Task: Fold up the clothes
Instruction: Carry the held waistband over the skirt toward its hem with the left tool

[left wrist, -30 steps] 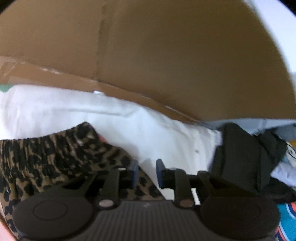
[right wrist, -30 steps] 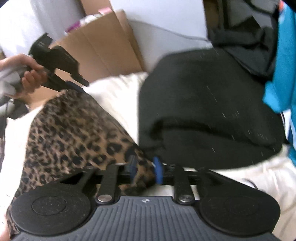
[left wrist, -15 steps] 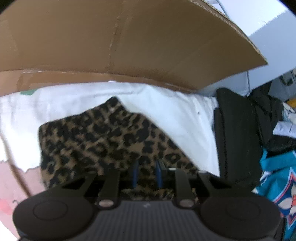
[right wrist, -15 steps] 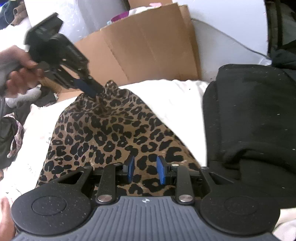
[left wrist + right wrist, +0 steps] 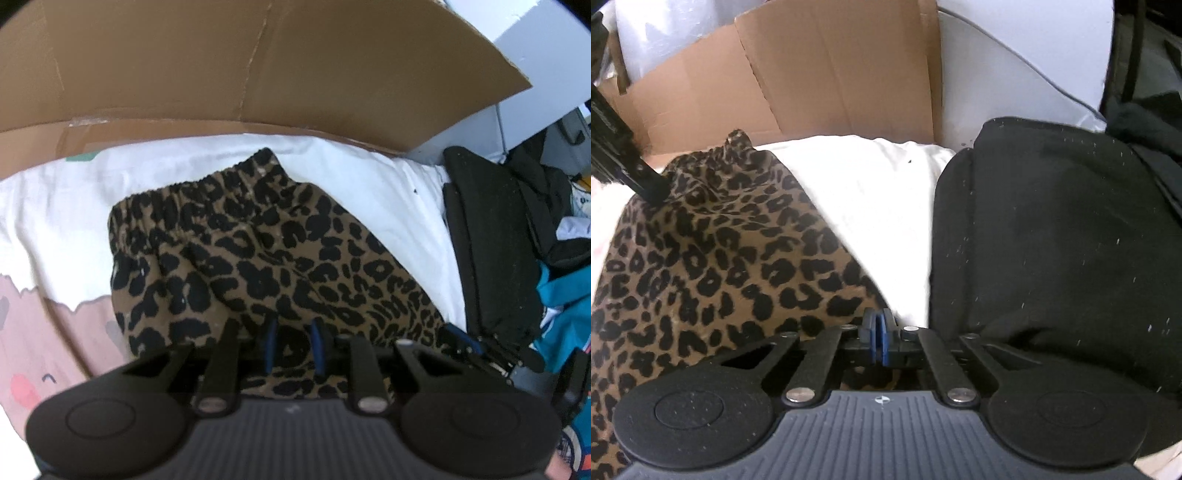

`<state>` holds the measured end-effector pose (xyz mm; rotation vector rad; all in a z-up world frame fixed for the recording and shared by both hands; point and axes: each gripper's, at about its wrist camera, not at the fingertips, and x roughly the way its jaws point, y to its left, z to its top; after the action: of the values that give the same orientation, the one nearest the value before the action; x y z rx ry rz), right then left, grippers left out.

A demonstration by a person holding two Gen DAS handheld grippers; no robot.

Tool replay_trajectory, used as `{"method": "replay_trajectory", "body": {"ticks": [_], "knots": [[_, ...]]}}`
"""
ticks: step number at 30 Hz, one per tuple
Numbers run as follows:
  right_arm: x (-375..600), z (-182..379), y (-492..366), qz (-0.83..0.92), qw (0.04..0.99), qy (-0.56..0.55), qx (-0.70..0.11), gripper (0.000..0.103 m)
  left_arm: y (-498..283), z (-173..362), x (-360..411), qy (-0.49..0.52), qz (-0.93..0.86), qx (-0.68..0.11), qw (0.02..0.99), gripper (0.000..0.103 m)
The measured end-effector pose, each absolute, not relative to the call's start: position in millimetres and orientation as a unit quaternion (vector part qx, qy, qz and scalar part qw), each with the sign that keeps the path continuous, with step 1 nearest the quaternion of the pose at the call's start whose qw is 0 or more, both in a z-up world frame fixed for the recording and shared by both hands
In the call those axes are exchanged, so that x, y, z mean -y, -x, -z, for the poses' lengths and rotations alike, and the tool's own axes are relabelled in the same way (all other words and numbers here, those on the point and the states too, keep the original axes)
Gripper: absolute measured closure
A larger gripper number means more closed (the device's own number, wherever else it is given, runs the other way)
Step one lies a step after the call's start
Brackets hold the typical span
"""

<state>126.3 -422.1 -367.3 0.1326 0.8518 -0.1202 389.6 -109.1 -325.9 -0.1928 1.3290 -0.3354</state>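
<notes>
Brown cardboard panel point(image 5: 258, 66) upright along the far edge, creased and taped. White sheet point(image 5: 369, 184) spread below it, with a pink printed patch point(image 5: 44, 332) at the near left. Black folded garment point(image 5: 1052, 240) just to the right on the sheet, flecked with lint, near a teal cloth point(image 5: 565, 306) and a dark heap at the far right. Leopard-print shorts point(image 5: 266, 251) lying on the white sheet, elastic waistband toward the cardboard, right side just beside the black garment. Left hand-held gripper point(image 5: 293, 347) low over the near part of the shorts, blue pads point(image 5: 271, 345) apart, nothing between them, released. Right hand-held gripper point(image 5: 880, 334) at the right near corner of the shorts, pads pressed together; hard to tell whether any fabric is pinched.
</notes>
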Motion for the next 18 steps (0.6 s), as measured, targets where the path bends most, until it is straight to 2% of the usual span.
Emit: {"method": "replay_trajectory", "body": {"ticks": [5,7,10,18], "knots": [[427,359,-125,0.043,0.911,-0.081,-0.403,0.093,-380,321,101,0.076,0.163,-0.604,0.777,0.082],[429,360,-125,0.031,0.908,-0.080,-0.410,0.083,-376,319,95,0.074,0.164,-0.599,0.780,0.079],[429,364,-127,0.016,0.905,-0.063,-0.420,0.083,-370,317,85,0.072,0.165,-0.592,0.785,0.072],[427,365,-141,-0.031,0.892,-0.015,-0.451,0.083,-349,330,64,0.105,0.174,-0.550,0.810,0.072]]}}
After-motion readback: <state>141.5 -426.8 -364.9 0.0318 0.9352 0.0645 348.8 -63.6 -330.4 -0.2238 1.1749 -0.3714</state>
